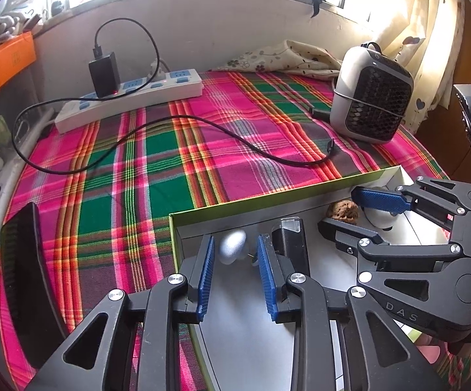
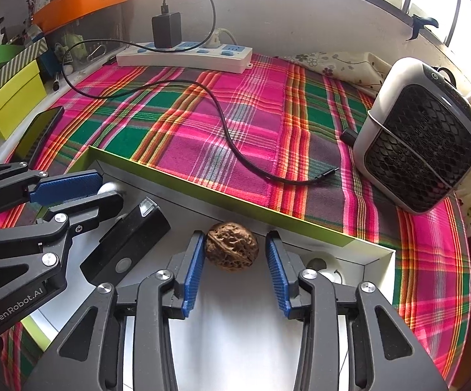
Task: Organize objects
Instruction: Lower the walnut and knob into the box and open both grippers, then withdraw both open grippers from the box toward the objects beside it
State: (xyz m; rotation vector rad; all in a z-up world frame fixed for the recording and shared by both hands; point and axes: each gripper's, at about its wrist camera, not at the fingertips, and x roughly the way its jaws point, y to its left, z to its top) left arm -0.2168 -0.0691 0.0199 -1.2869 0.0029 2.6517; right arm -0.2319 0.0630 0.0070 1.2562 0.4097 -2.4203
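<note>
Walnut [image 2: 232, 247] between released right gripper [image 2: 233, 251] pads, silver egg [image 1: 232, 246] between released left gripper [image 1: 235, 254]

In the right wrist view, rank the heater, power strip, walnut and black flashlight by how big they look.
1. Heater, largest.
2. Power strip, long but thin and far off, so likely under-read.
3. Flashlight, close to the camera; its rank against the strip is unsure.
4. Walnut, smallest, though nearness enlarges it.
</note>
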